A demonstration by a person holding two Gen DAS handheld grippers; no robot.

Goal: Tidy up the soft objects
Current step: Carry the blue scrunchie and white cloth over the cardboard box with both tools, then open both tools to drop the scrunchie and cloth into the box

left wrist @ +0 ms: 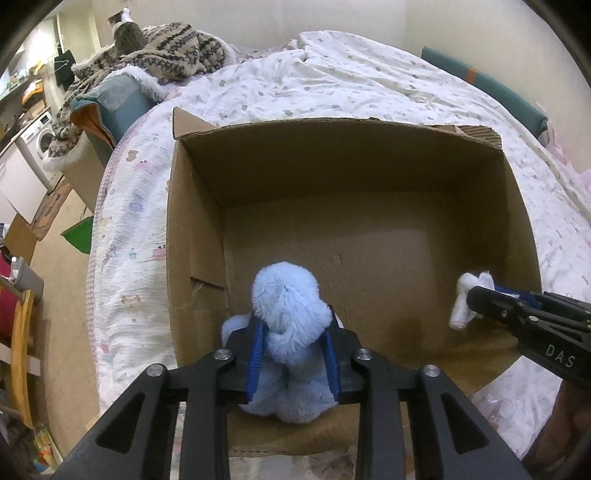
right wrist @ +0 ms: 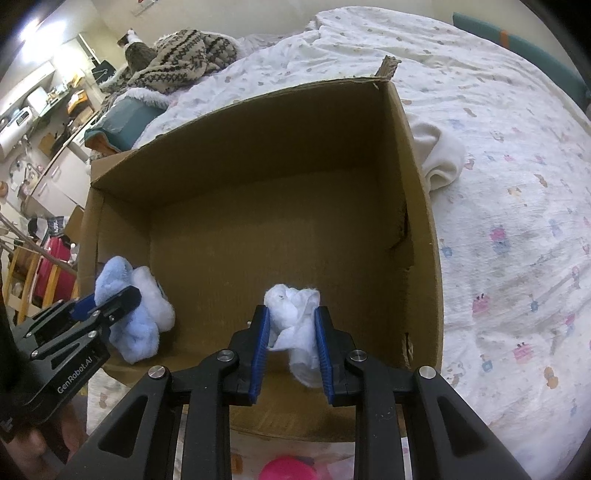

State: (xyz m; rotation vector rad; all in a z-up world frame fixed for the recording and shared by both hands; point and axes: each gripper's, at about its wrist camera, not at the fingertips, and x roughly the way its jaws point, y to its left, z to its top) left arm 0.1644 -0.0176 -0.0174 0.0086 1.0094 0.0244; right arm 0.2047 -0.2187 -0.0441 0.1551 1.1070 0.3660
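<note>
An open cardboard box (left wrist: 199,229) (right wrist: 417,206) sits on the bed, its floor bare. My left gripper (left wrist: 295,350) is shut on a fluffy light-blue soft toy (left wrist: 288,306) and holds it over the box's near left corner; the toy also shows in the right wrist view (right wrist: 129,306). My right gripper (right wrist: 291,336) is shut on a white soft cloth (right wrist: 295,317) and holds it over the box's near right part; the cloth also shows in the left wrist view (left wrist: 465,299).
The bed has a white printed quilt (left wrist: 332,81) (right wrist: 517,221). A cream cloth (right wrist: 439,155) lies against the box's right outer wall. A pink object (right wrist: 288,469) lies in front of the box. A knit blanket and a cat (left wrist: 127,33) are at the far left.
</note>
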